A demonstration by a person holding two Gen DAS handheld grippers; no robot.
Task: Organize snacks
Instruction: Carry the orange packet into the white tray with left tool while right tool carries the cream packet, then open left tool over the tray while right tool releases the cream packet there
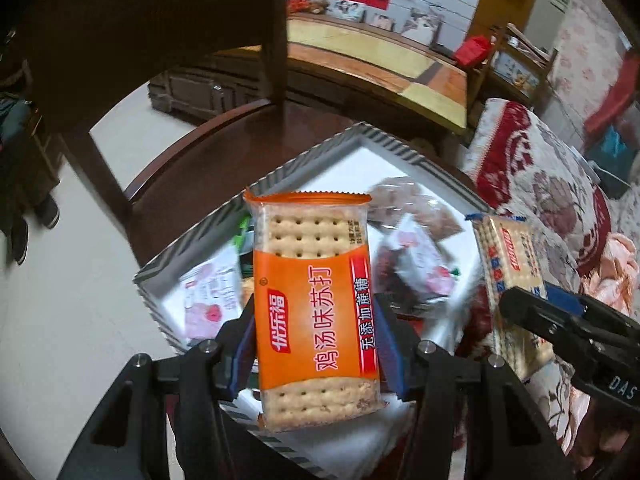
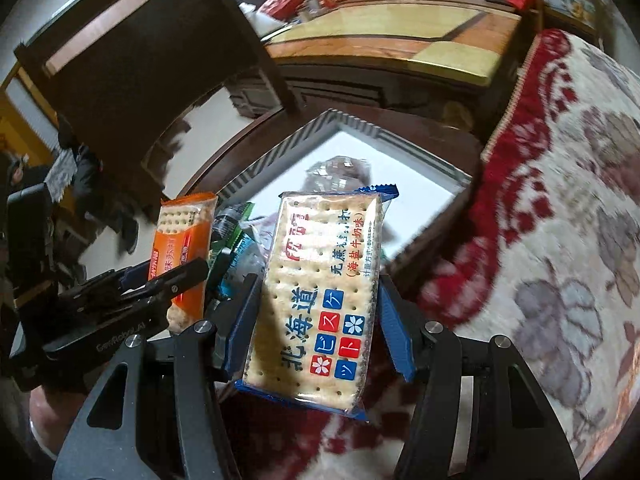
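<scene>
My left gripper [image 1: 316, 320] is shut on an orange soda-cracker pack [image 1: 308, 240], held upright by its long sides. My right gripper [image 2: 318, 292] is shut on a blue-and-white cracker pack [image 2: 332, 232] in the same way. Both packs hang above a white tray with a striped rim [image 1: 304, 160], which holds several other snack packets [image 1: 416, 260]. The two grippers are side by side. The right view shows the left gripper [image 2: 168, 276] with its orange pack [image 2: 184, 224] at the left. The left view shows the right gripper [image 1: 532, 300] with the blue pack [image 1: 508, 256] at the right.
The tray [image 2: 280, 148] rests on a dark wooden chair seat [image 1: 224, 148] whose backrest [image 1: 160, 20] rises behind. A red floral blanket [image 2: 560, 200] covers a seat to the right. A low wooden table [image 1: 360, 56] stands beyond. A person's legs [image 1: 24, 232] are at far left.
</scene>
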